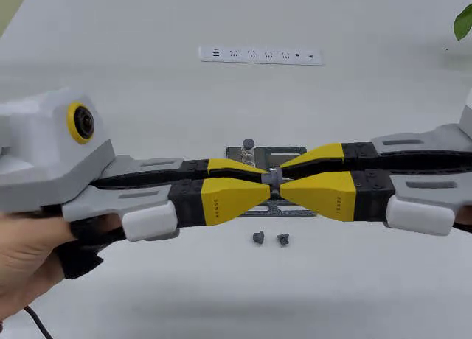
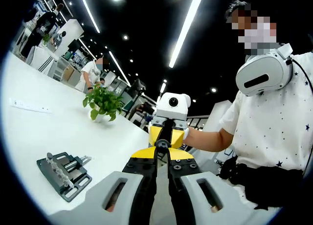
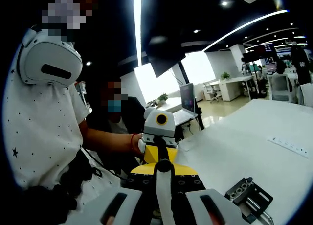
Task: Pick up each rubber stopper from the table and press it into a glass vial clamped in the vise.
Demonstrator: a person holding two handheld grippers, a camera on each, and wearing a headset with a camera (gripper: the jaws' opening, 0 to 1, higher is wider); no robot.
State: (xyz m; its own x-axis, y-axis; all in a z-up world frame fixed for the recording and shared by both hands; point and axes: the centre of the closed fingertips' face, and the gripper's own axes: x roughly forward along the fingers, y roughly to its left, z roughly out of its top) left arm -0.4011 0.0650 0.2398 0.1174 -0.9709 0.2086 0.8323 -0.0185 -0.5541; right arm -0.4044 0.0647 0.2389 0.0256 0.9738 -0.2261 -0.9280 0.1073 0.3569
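My left gripper (image 1: 262, 184) comes in from the left and my right gripper (image 1: 286, 180) from the right. Their yellow tips meet nose to nose above the vise (image 1: 289, 152). Both are shut with nothing in them. In the left gripper view my left gripper (image 2: 163, 150) points straight at the right one, and in the right gripper view my right gripper (image 3: 164, 162) faces the left one. A glass vial (image 1: 249, 156) with a dark stopper (image 1: 248, 143) on top stands in the vise. Two grey rubber stoppers (image 1: 258, 237) (image 1: 283, 239) lie on the table in front.
A white power strip (image 1: 260, 55) lies at the far side of the white table. A potted plant (image 2: 102, 103) stands at the table's right end; its leaf (image 1: 463, 21) shows in the head view. The vise (image 2: 63, 173) (image 3: 249, 193) sits below both grippers. People stand in the room behind.
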